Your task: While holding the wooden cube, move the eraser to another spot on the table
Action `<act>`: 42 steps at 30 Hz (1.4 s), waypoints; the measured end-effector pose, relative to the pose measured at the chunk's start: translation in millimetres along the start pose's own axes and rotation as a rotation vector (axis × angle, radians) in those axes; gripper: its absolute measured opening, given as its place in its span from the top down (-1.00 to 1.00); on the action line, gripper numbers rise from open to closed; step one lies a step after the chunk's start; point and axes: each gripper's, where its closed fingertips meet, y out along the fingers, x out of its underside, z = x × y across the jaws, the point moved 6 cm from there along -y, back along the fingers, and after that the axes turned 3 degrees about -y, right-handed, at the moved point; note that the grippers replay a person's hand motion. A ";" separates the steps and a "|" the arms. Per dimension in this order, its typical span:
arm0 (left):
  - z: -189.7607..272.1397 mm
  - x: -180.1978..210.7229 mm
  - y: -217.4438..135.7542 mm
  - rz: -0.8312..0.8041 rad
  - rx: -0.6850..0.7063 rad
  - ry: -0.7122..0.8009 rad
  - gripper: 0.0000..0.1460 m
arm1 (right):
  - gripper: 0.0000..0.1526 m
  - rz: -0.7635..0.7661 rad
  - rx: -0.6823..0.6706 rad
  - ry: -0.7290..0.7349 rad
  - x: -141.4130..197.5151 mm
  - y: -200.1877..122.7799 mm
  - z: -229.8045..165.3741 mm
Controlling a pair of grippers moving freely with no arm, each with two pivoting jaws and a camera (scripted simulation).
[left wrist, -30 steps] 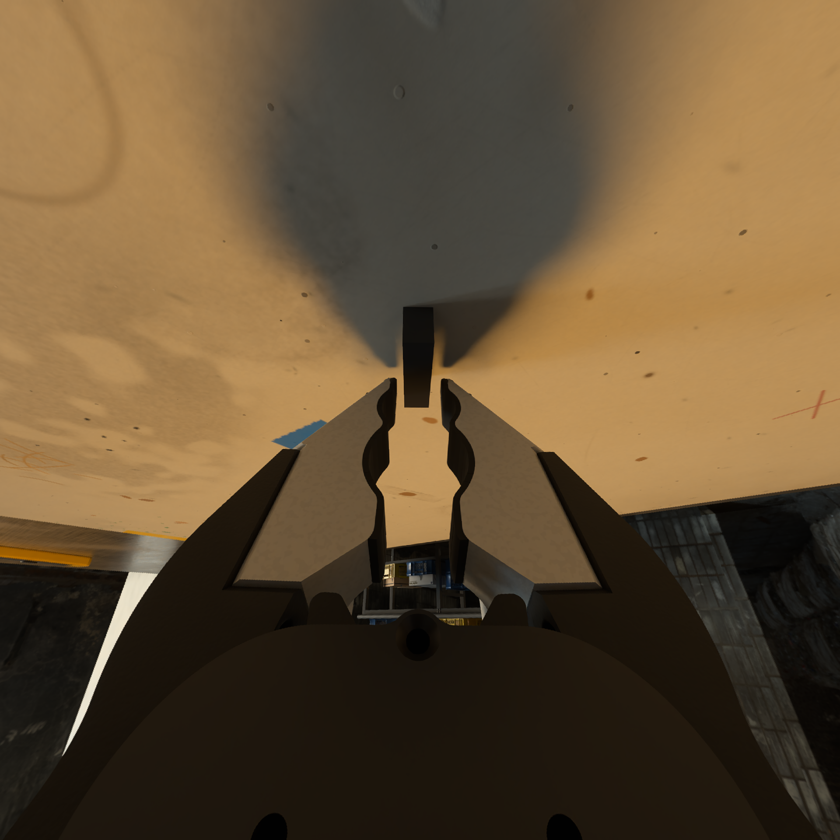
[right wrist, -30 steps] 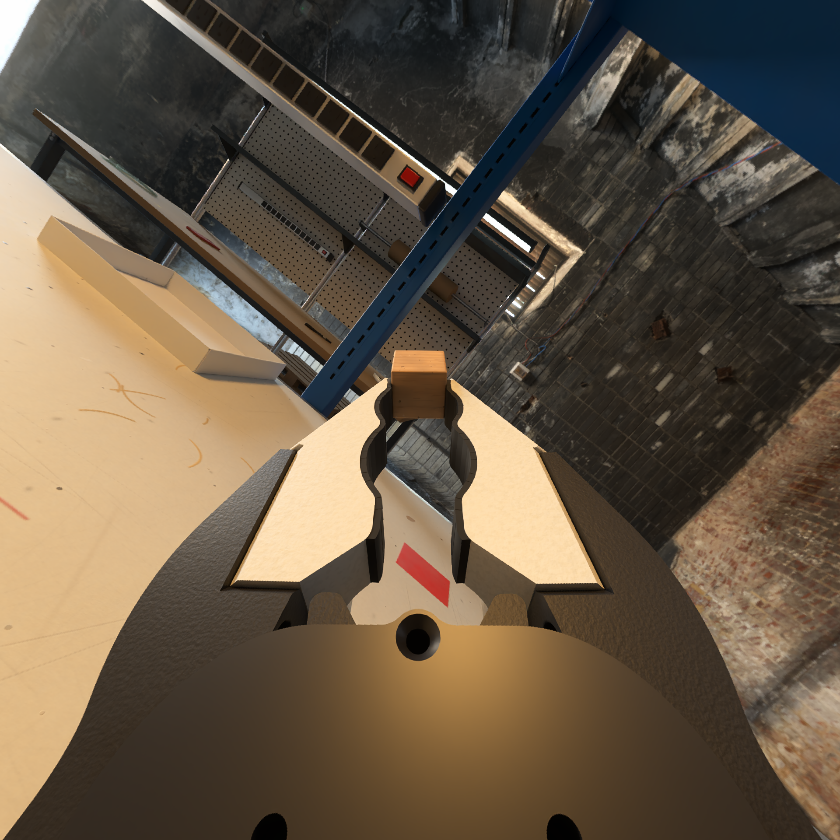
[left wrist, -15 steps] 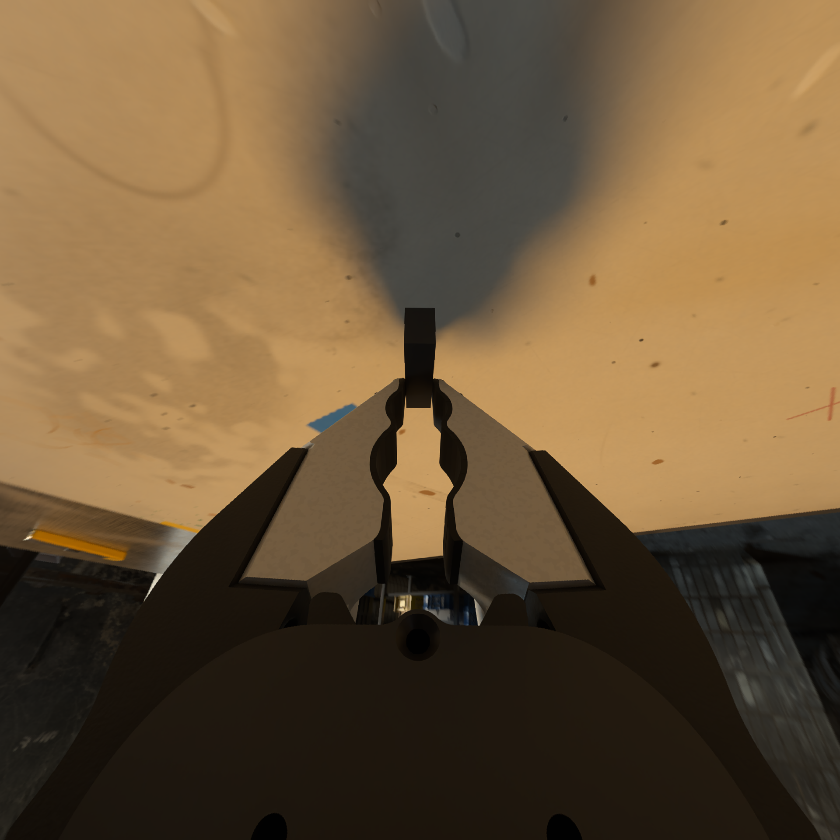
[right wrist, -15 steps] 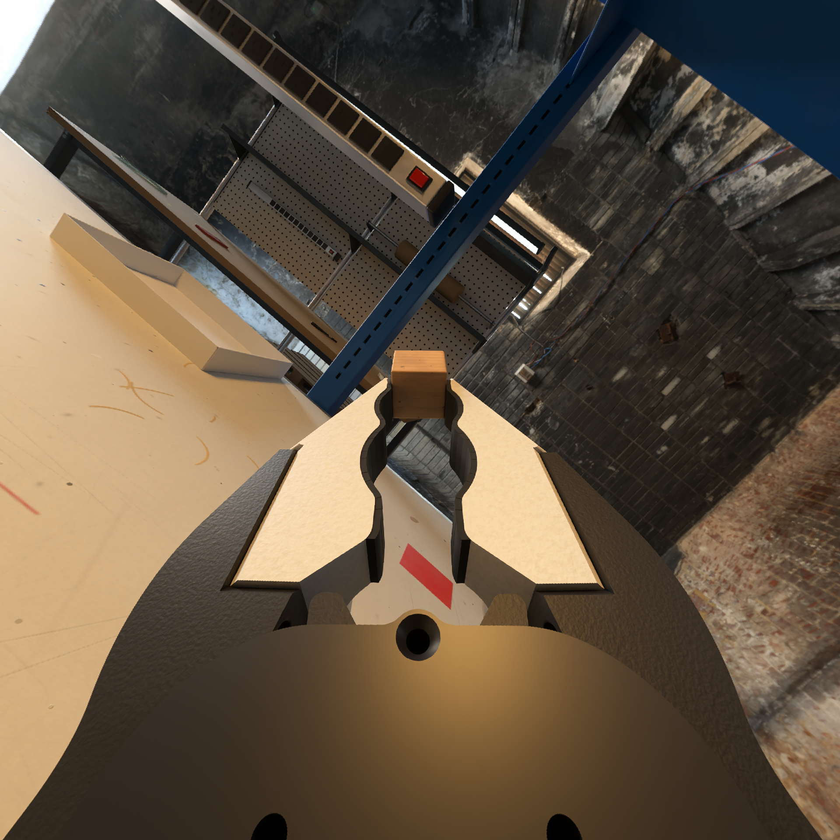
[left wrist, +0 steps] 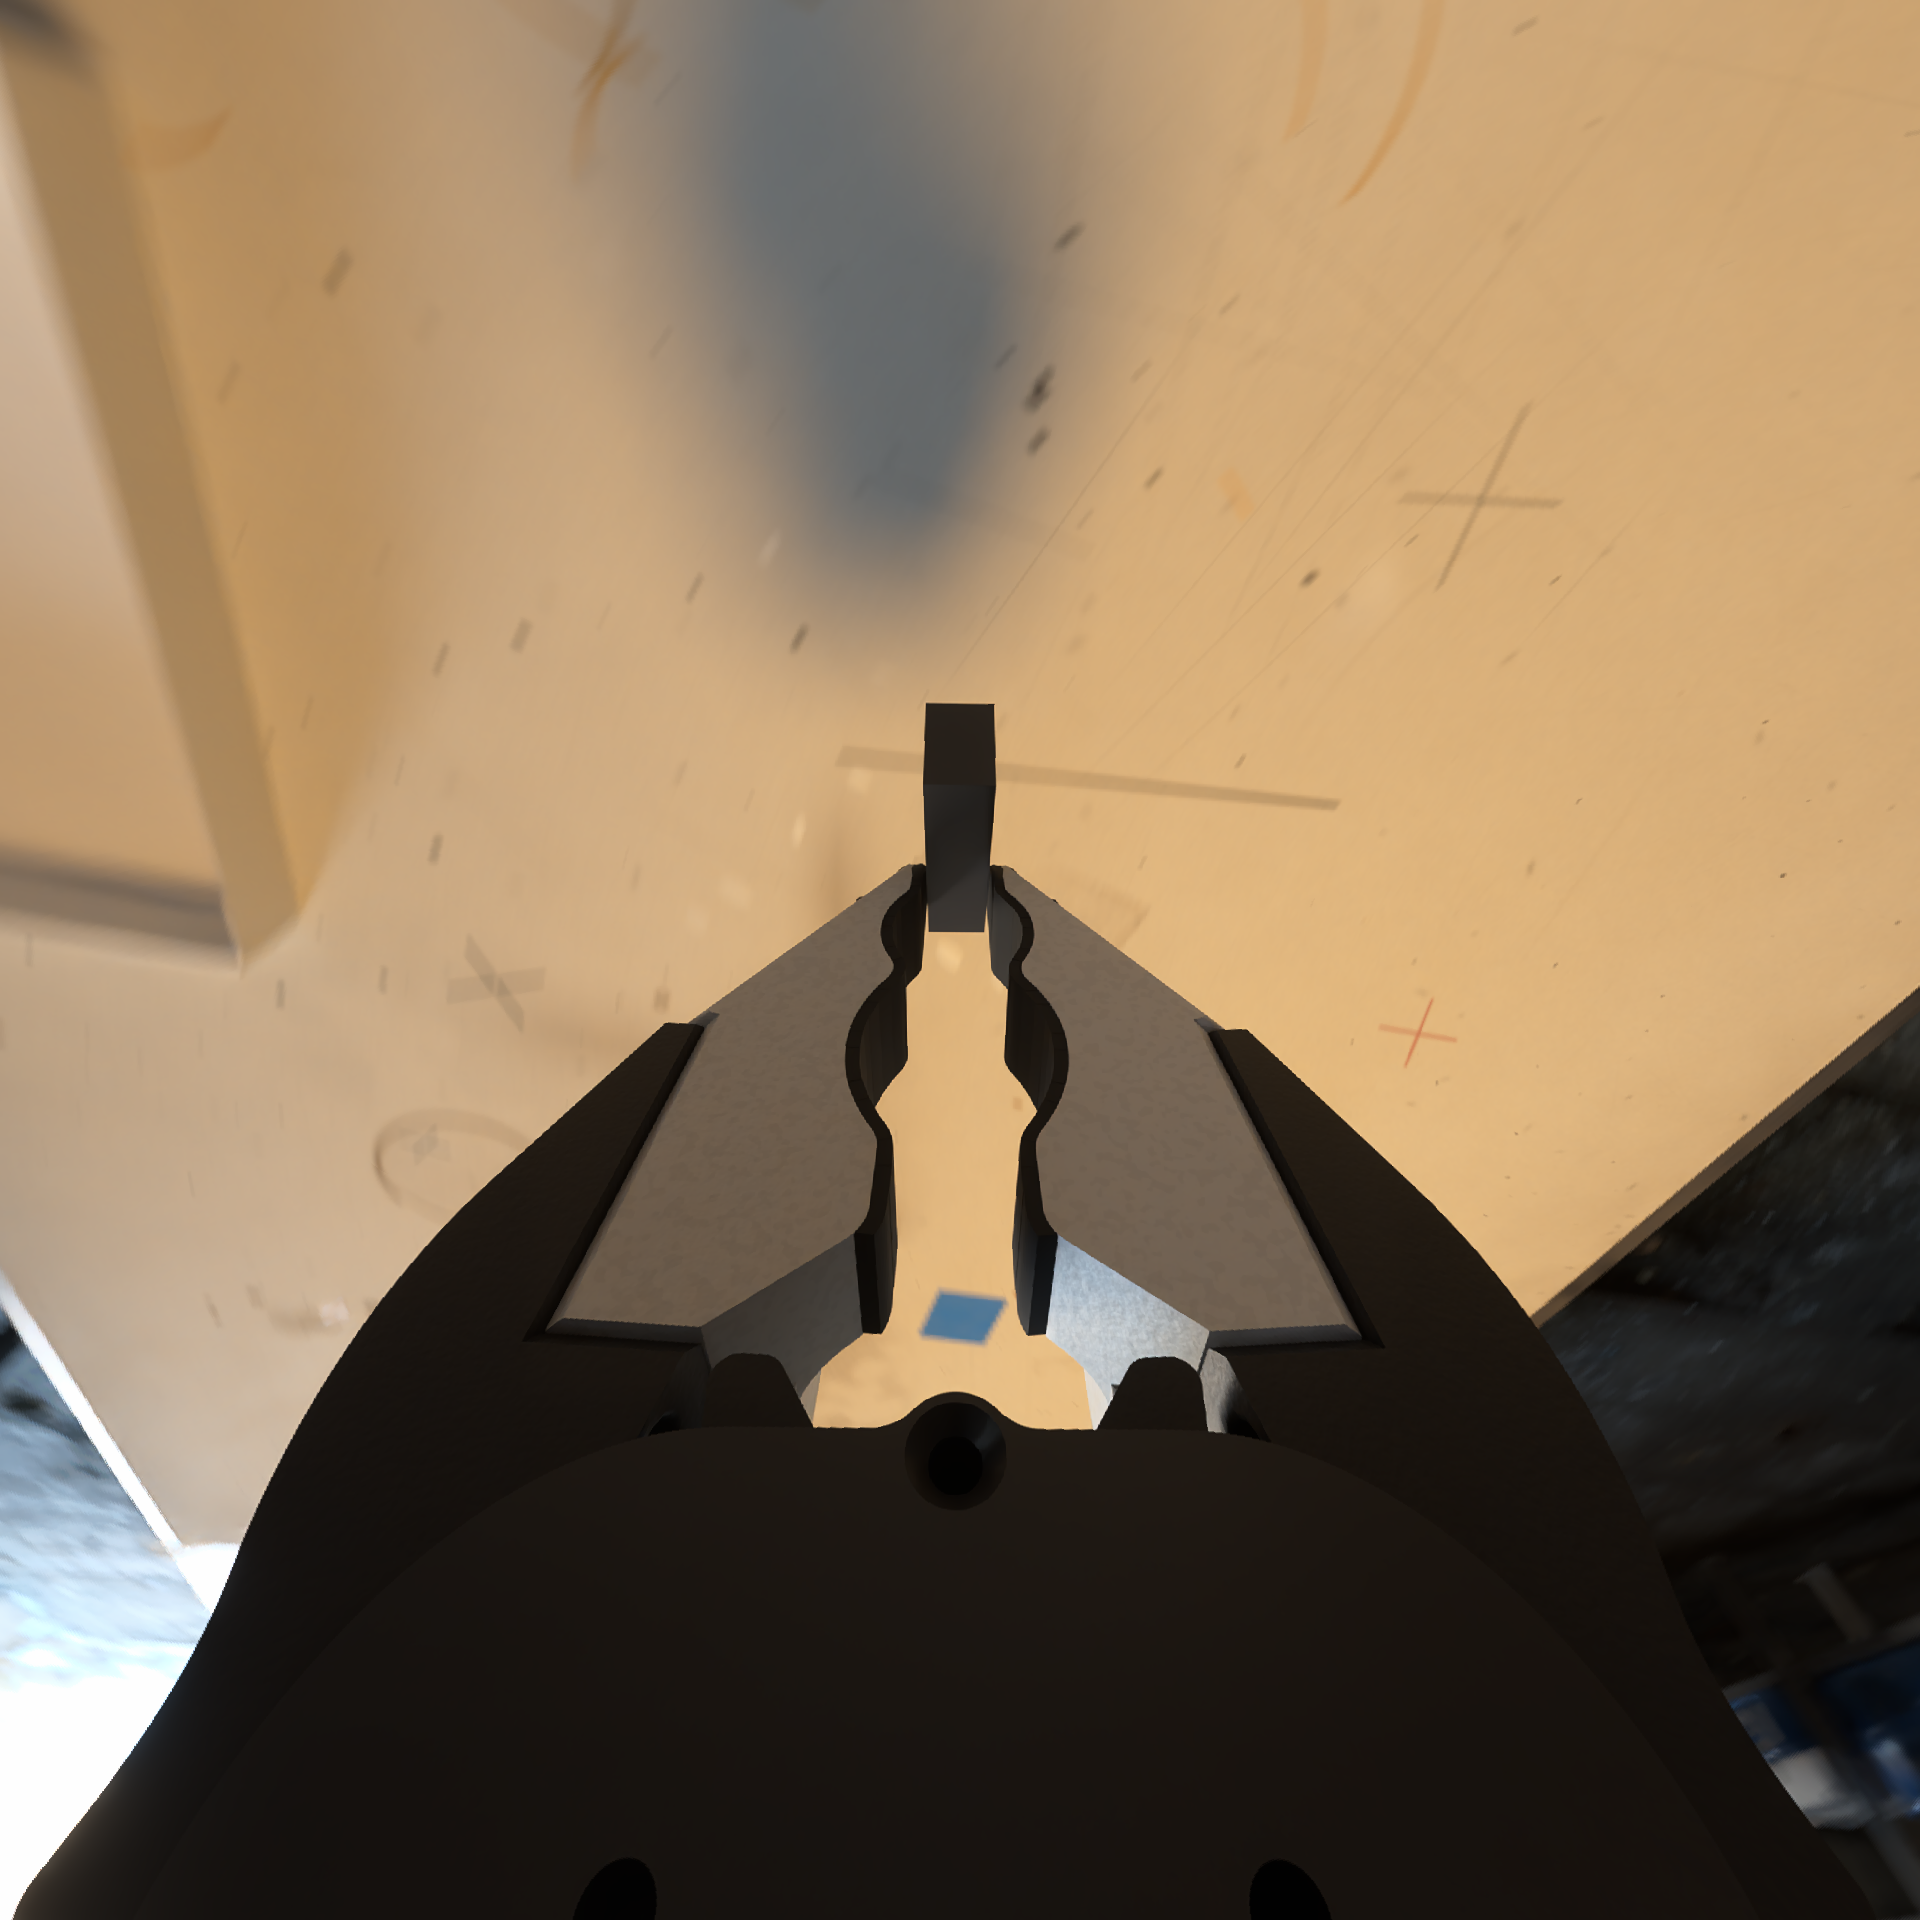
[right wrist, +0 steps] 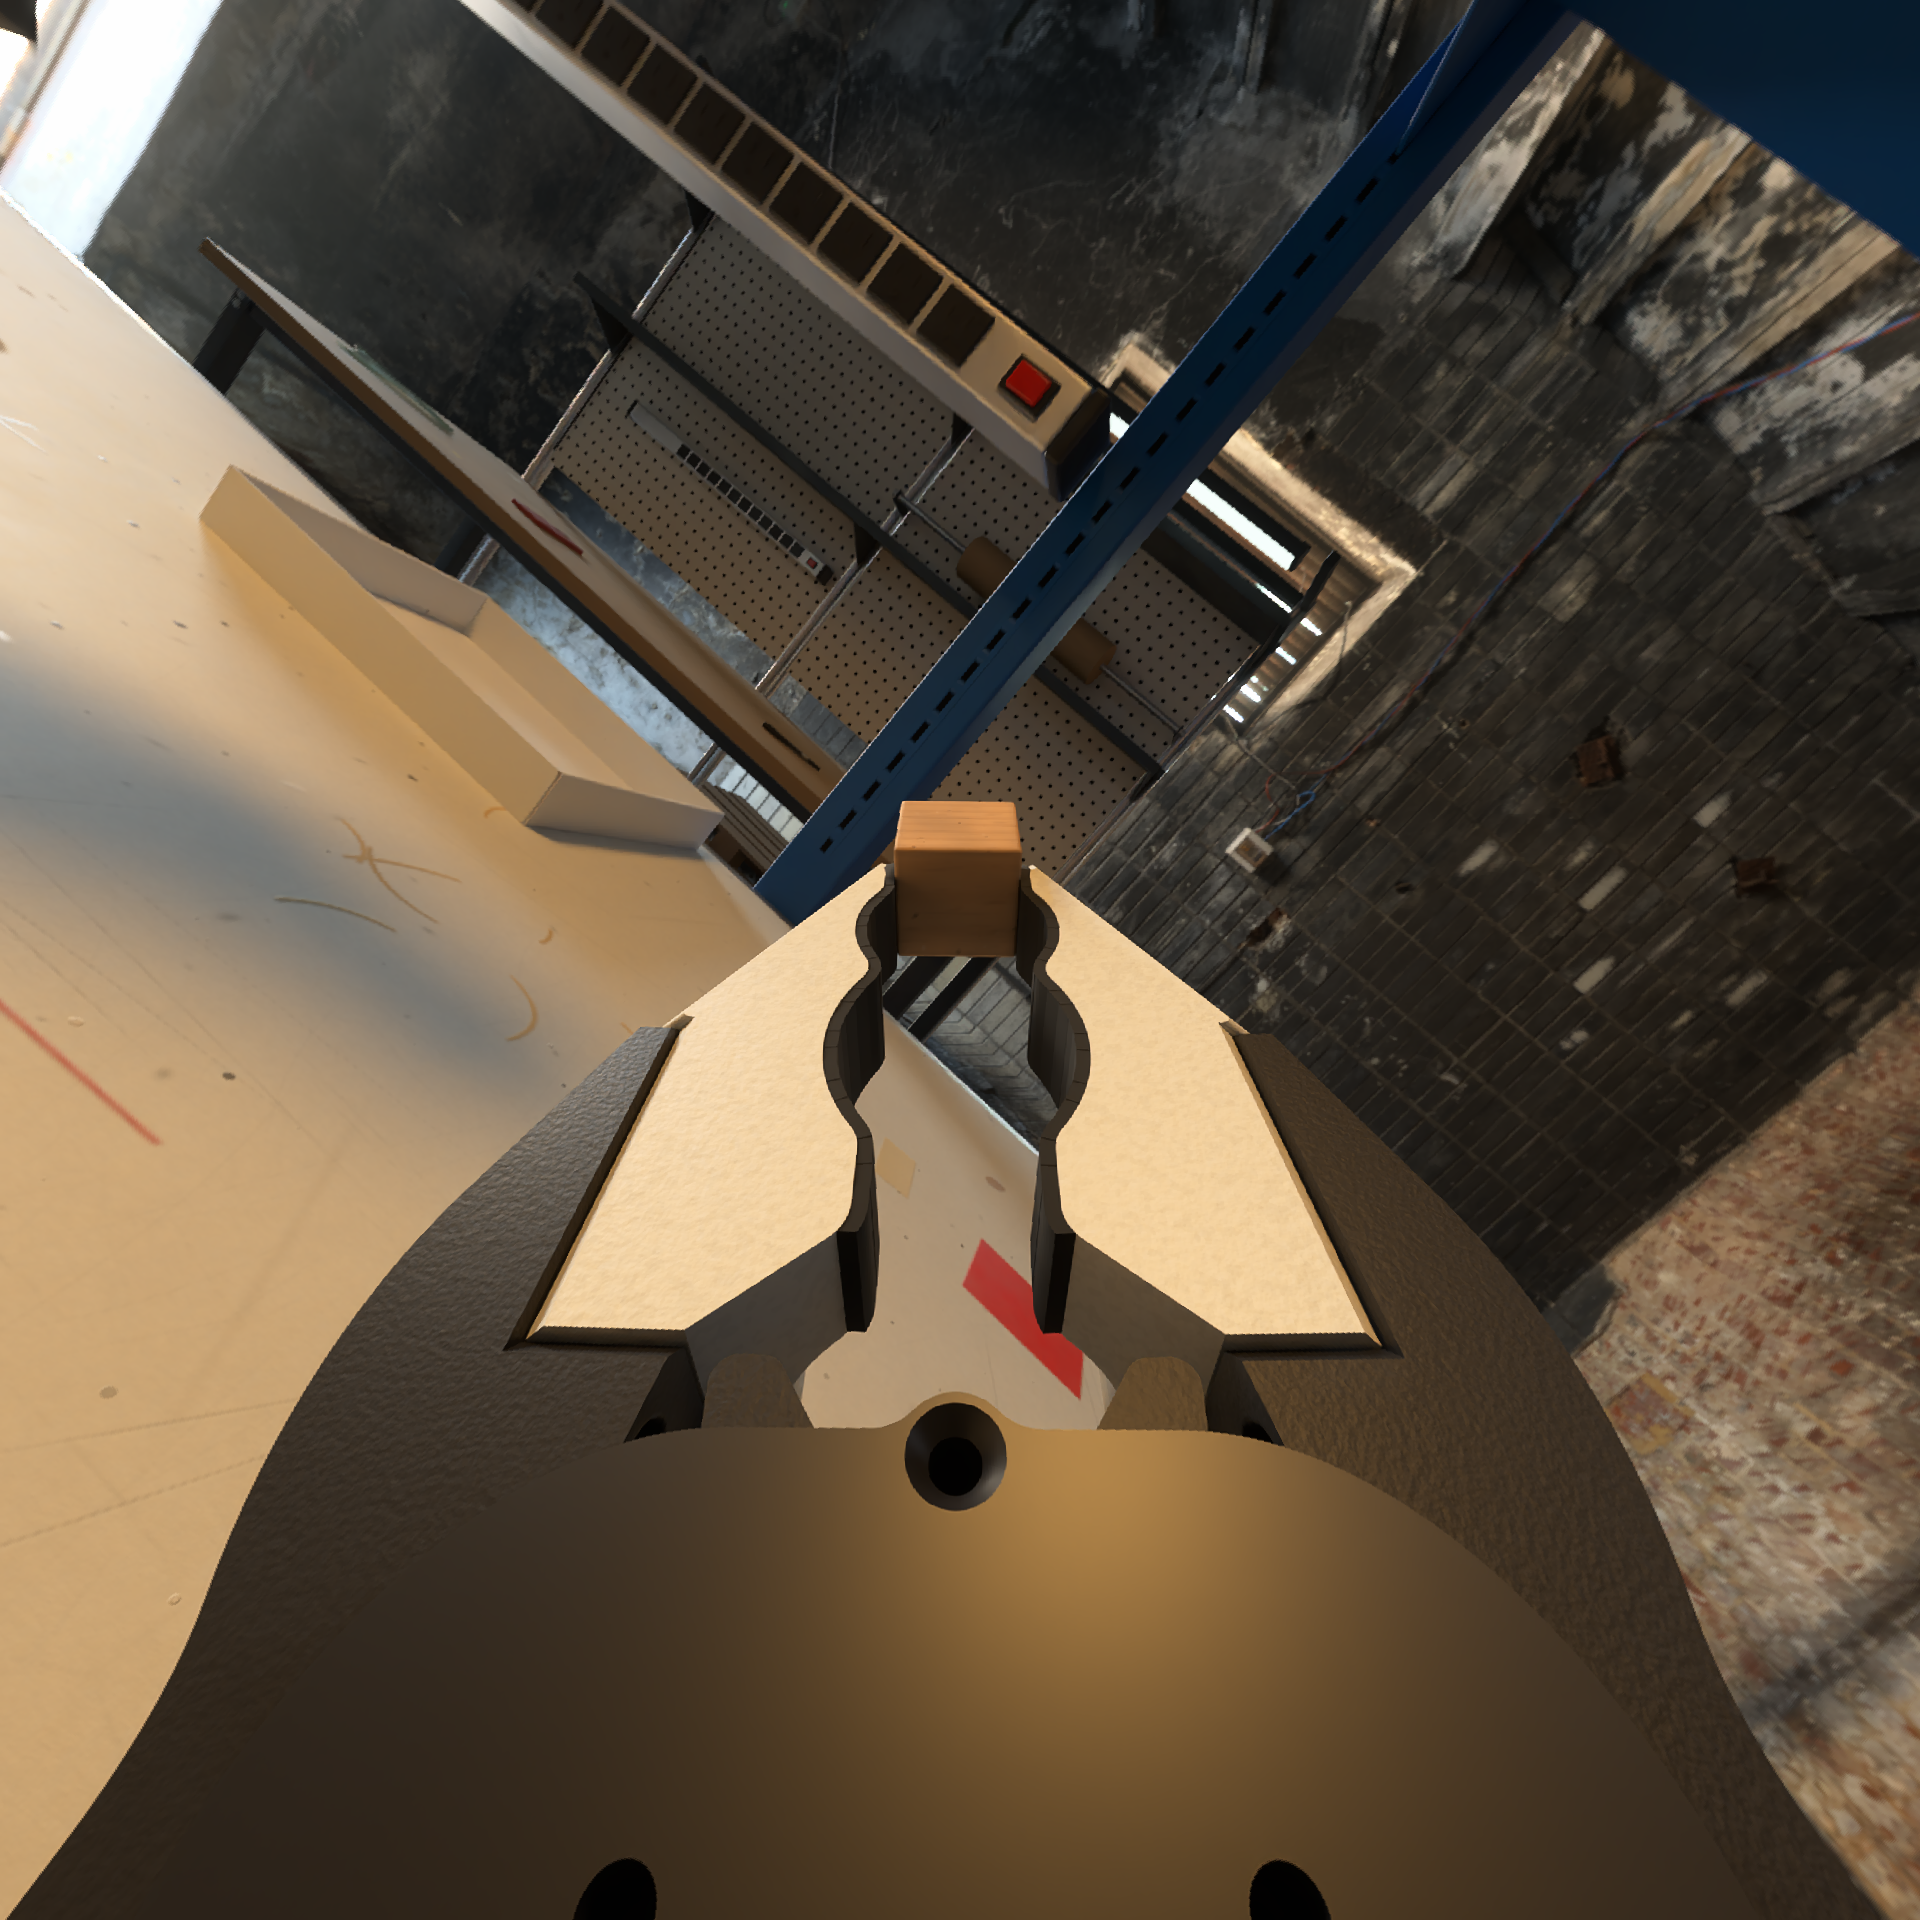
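In the left wrist view my left gripper [left wrist: 957,900] is shut on the eraser [left wrist: 958,800], a thin dark slab that stands out past the fingertips, held clear above the tan table [left wrist: 1351,727]. Its soft shadow lies farther ahead on the table. In the right wrist view my right gripper [right wrist: 956,902] is shut on the wooden cube [right wrist: 955,875], a small light-brown block held at the fingertips, above the table [right wrist: 208,1039] near its edge.
A white shallow tray [right wrist: 457,665] lies on the table ahead left of the right gripper; it shows blurred at the left in the left wrist view [left wrist: 166,540]. The table edge [left wrist: 1662,1164] runs at lower right. A blue post [right wrist: 1143,468] stands beyond.
My left gripper closed on the eraser, lifted it off the table and swung, so the tray and other table marks came into view. The right gripper kept hold of the cube and shifted slightly.
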 end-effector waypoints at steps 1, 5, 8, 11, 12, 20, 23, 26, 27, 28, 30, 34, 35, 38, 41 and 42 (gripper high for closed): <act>8.5 -18.2 13.1 -0.011 0.021 0.059 0.85 | 0.72 -0.006 -0.006 0.001 1.9 0.8 -1.4; 25.4 -65.4 65.0 -0.092 0.063 0.178 0.85 | 0.72 -0.029 -0.016 0.034 8.5 3.5 -2.5; 25.8 -80.9 93.2 -0.149 0.051 0.191 0.85 | 0.72 -0.031 -0.018 0.060 10.3 3.8 -1.7; 27.6 -87.0 111.1 -0.185 0.050 0.202 0.85 | 0.72 -0.024 -0.026 0.060 8.9 3.9 -3.2; 28.0 -88.4 113.6 -0.189 0.051 0.201 0.85 | 0.72 -0.020 -0.030 0.057 8.0 3.9 -3.9; 18.5 -93.4 97.8 -0.051 0.005 0.146 0.16 | 0.72 -0.024 -0.029 0.063 8.6 3.7 -3.5; 9.8 -70.5 73.6 0.019 0.015 0.096 0.12 | 0.72 -0.026 -0.026 0.069 9.4 2.8 -2.6; -7.7 -21.9 33.3 0.100 -0.022 -0.035 0.09 | 0.72 -0.024 -0.020 0.069 8.9 2.0 -1.7; -14.9 -1.2 19.7 0.125 -0.040 -0.097 0.09 | 0.72 -0.024 -0.019 0.067 8.6 2.1 -1.6; -23.1 22.2 7.4 0.137 -0.069 -0.167 0.09 | 0.72 -0.023 -0.019 0.064 8.2 2.3 -1.7; -38.9 72.2 -8.1 0.099 -0.152 -0.309 0.09 | 0.72 -0.021 -0.024 0.055 7.4 2.9 -2.9; -58.8 162.0 3.5 -0.099 -0.235 -0.499 0.27 | 0.72 -0.027 -0.036 0.034 7.8 4.2 -5.2; -59.8 177.7 14.2 -0.139 -0.201 -0.522 0.34 | 0.72 -0.033 -0.036 0.035 9.0 4.6 -5.0; -61.7 214.8 48.3 -0.286 -0.153 -0.539 0.59 | 0.72 -0.057 -0.021 0.055 14.0 5.0 -2.0; -62.8 235.3 75.7 -0.404 -0.166 -0.511 0.90 | 0.72 -0.077 -0.005 0.077 18.1 5.2 1.1; -62.4 237.4 83.4 -0.413 -0.162 -0.494 0.96 | 0.72 -0.081 -0.004 0.079 18.9 5.4 1.3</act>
